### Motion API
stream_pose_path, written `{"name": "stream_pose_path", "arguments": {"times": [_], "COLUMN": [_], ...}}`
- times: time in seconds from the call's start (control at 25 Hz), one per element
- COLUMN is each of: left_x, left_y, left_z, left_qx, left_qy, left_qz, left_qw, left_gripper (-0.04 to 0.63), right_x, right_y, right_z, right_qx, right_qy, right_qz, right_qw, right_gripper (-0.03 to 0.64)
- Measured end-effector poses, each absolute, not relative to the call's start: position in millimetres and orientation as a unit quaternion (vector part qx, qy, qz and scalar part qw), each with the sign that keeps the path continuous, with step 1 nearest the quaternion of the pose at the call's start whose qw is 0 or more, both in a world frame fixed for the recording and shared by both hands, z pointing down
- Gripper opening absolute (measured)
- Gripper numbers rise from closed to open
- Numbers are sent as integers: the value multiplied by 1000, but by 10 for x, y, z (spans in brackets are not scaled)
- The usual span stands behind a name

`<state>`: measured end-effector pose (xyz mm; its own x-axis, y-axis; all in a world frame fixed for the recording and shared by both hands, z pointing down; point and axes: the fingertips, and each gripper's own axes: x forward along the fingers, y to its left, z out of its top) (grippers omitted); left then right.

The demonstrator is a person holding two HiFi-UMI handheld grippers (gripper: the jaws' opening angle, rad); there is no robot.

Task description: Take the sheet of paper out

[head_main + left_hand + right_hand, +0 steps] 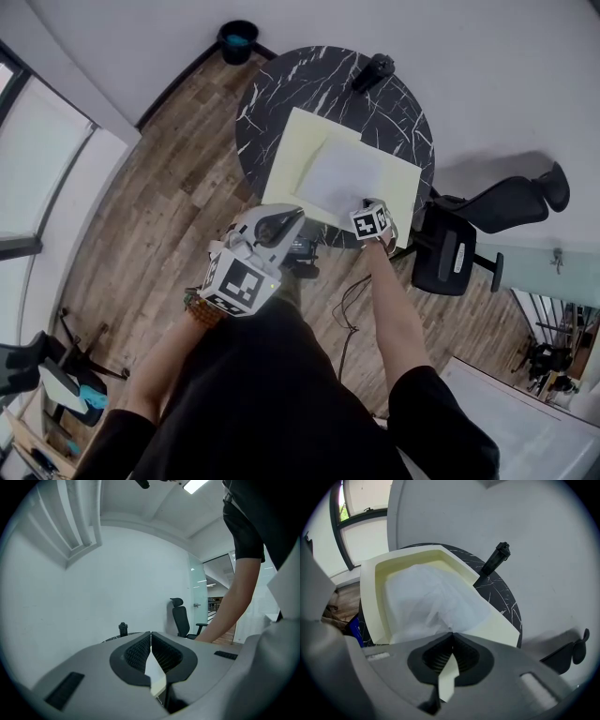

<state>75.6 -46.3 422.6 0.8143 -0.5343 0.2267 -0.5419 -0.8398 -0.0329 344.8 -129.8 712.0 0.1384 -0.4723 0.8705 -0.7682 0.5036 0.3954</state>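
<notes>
While right tongs (451, 633) pinch sheet (426, 597) inside yellow tray (370, 588), left tongs (150, 633) closed (empty).

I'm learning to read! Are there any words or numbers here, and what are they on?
None: no words or numbers can be read here.
The sheet of paper looks blank.
The marker cubes bear black-and-white square patterns, not letters.
The cream tray and the marbled table show no print.
</notes>
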Motion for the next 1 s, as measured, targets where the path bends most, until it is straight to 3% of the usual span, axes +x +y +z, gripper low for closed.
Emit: {"name": "stream_pose_path", "arguments": {"times": [1.0], "left_x": [621], "left_y": [-354], "left_z": [4065], "left_qx": [953], "left_qy": [-287], "left_qz": [95], "left_qw": [2], "left_gripper": [17], "right_x": [3741], "right_y": [-1101], "right_z": [6730], "right_qx": [526], "right_qy": [-617], "right_qz": [115], "right_qw": [574], "right_gripper": [-3]}}
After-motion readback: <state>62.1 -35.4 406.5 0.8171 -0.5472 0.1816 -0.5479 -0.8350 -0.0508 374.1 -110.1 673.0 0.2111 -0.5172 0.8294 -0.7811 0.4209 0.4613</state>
